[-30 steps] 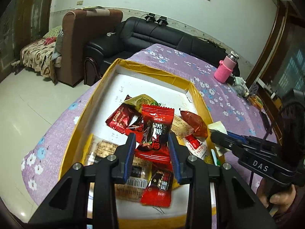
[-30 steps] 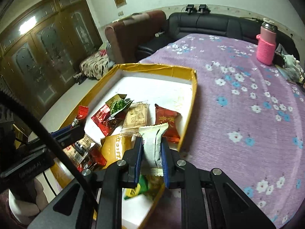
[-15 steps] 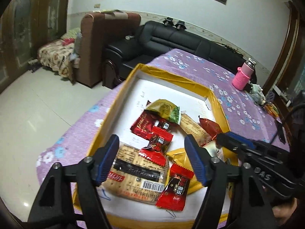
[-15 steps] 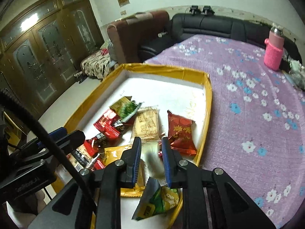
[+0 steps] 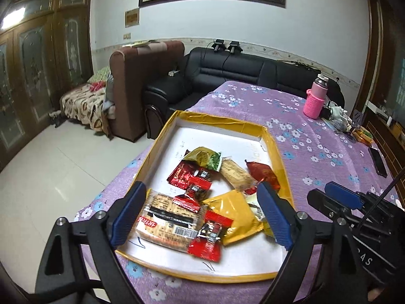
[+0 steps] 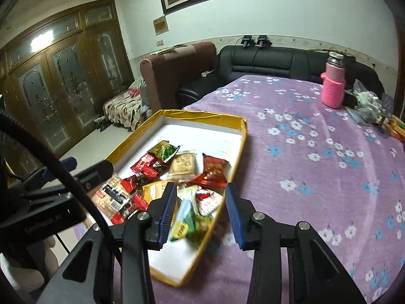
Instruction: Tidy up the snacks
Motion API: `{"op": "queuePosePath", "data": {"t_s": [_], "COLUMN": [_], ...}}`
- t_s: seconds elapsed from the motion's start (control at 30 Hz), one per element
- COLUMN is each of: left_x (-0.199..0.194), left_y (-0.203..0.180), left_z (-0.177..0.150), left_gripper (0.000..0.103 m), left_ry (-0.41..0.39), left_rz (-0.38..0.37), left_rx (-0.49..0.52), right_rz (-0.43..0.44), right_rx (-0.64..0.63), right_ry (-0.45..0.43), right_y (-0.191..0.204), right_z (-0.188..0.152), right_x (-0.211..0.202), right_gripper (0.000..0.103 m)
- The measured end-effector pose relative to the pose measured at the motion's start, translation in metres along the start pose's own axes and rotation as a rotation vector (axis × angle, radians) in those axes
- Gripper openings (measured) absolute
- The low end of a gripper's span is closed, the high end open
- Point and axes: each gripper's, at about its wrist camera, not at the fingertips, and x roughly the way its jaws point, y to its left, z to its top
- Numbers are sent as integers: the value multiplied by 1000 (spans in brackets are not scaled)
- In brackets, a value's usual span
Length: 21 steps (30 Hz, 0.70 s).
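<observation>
Before you lies one purple flowered tablecloth point(image 5: 316, 136) carrying one shallow yellow-rimmed white tray point(image 5: 217, 120), its long axis running away from you toward the black sofa point(image 5: 243, 68). All the snack packets sit in its near half: one clear cracker pack point(image 5: 164, 221) lying crosswise, one yellow pouch point(image 5: 233, 212), about four red wrappers. Your left gripper point(image 5: 200, 215) hangs spread wide over them, holding nothing. Your right gripper point(image 6: 201, 212) is parted too, empty, above a green-and-white packet point(image 6: 186, 219). One pink bottle point(image 6: 333, 86) stands well apart.
</observation>
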Motion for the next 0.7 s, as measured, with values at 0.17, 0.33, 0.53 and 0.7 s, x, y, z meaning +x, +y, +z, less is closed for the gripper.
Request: {"op": "queuePosePath", "data": {"t_s": [0.17, 0.33, 0.53, 0.7], "left_x": [-15, -32, -63, -119], "left_y": [-12, -24, -35, -40], "left_z": [-1, -1, 1, 0], "left_gripper": [91, 91, 95, 103], "left_ry": [-23, -58, -179, -427], "left_rz": [8, 14, 54, 89], "left_rx": [16, 30, 24, -20], "right_rz": [-26, -57, -74, -59], "right_rx": [0, -8, 7, 20], "right_ry": [-47, -120, -198, -263], "right_y": [-10, -17, -31, -45], "right_z": [-8, -12, -16, -17], "right_x": [-22, -49, -80, -103], "right_gripper": [41, 46, 49, 55]}}
